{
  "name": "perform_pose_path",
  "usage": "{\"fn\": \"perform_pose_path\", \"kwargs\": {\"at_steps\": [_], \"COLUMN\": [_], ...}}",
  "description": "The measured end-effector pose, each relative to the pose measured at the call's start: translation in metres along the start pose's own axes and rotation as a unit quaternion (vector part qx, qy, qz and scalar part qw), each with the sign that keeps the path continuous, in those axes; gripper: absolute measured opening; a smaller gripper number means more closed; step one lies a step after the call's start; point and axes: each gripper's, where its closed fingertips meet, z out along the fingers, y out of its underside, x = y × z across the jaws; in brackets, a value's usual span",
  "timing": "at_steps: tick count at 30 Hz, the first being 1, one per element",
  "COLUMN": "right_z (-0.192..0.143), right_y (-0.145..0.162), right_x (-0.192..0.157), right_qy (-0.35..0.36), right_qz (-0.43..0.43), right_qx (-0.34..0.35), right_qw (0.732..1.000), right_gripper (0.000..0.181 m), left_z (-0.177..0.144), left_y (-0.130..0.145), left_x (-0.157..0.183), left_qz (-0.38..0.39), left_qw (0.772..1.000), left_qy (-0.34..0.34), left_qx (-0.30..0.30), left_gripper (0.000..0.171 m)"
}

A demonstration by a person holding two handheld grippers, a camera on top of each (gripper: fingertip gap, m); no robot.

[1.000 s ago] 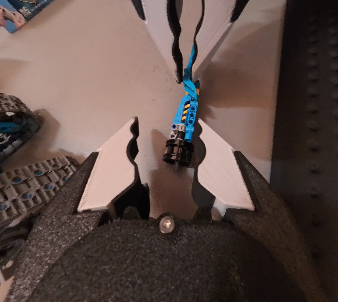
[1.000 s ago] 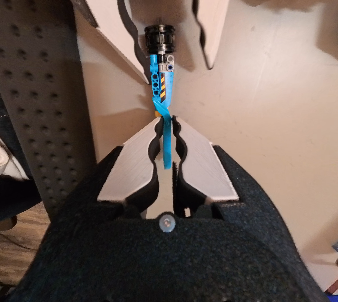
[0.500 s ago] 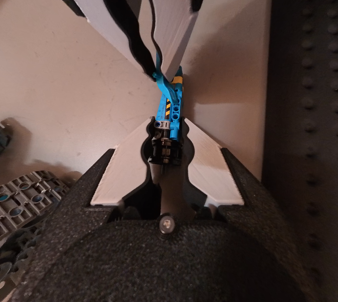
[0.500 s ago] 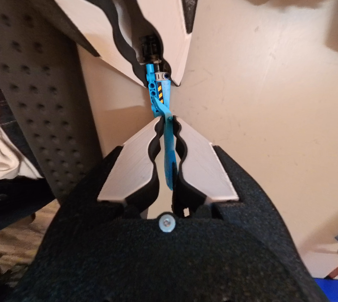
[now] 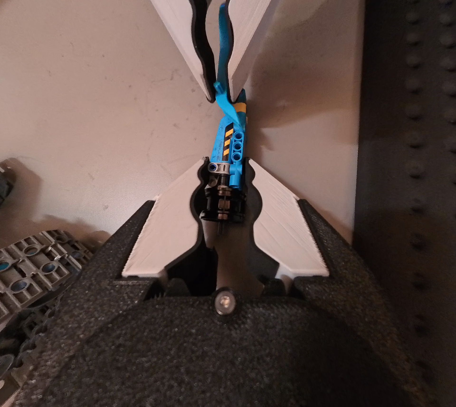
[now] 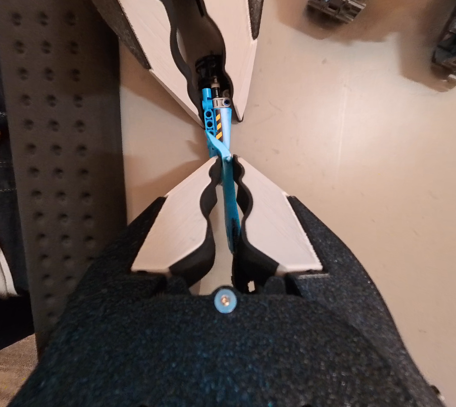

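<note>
- Your left gripper (image 5: 225, 165) has changed most. A second ago its jaws stood wide with the black wheel hub (image 5: 223, 207) just ahead of the tips. They have since narrowed around the hub, which now sits in the scalloped hollow of the pads.
- The opening looks the same as half a second ago, so I judge the jaws have met the hub and stopped.
- Your right gripper (image 6: 225, 158) has not let go. Its jaws stay nearly closed on the thin blue blade (image 6: 229, 197) at the far end of the blue brick assembly (image 6: 218, 123).
- The assembly is therefore held at both ends, bridging the two grippers tip to tip, above the pale bench (image 5: 98, 74).
- It lies close beside the dark perforated panel (image 5: 407, 123). I cannot tell whether it touches the bench.
- The grey track piece (image 5: 29, 264) lies well apart on the bench, untouched.
</note>
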Motion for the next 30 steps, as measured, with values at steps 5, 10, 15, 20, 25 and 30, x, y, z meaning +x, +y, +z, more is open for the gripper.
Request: {"fn": "perform_pose_path", "kwargs": {"at_steps": [5,10,15,20,25,30], "right_z": [0.0,-0.001,0.001,-0.002,-0.002,0.012], "right_y": [0.001,0.002,0.0,0.006,0.006,0.019], "right_x": [0.0,0.0,-0.001,0.0,0.001,-0.01], "right_qy": [-0.004,-0.003,-0.011,-0.01,0.002,-0.024], "right_qz": [-0.008,0.0,0.002,0.025,-0.001,-0.017], "right_qx": [0.013,0.036,0.037,0.042,0.014,-0.044], "right_qw": [1.0,0.999,0.999,0.999,1.0,0.999], "right_gripper": [0.007,0.007,0.007,0.008,0.009,0.021], "left_z": [0.0,0.0,0.0,0.0,0.0,0.0], "left_y": [0.0,0.0,0.0,0.0,0.0,0.0], "left_x": [0.0,0.0,0.0,0.001,0.0,0.0], "left_qz": [0.0,0.0,0.001,0.0,0.003,0.005], "left_qw": [1.0,1.0,1.0,1.0,1.0,1.0], "left_qy": [0.001,0.001,0.0,0.002,-0.002,-0.004], "left_qx": [0.0,0.0,0.0,0.0,0.0,0.0], "left_gripper": [0.026,0.026,0.026,0.027,0.026,0.026]}}
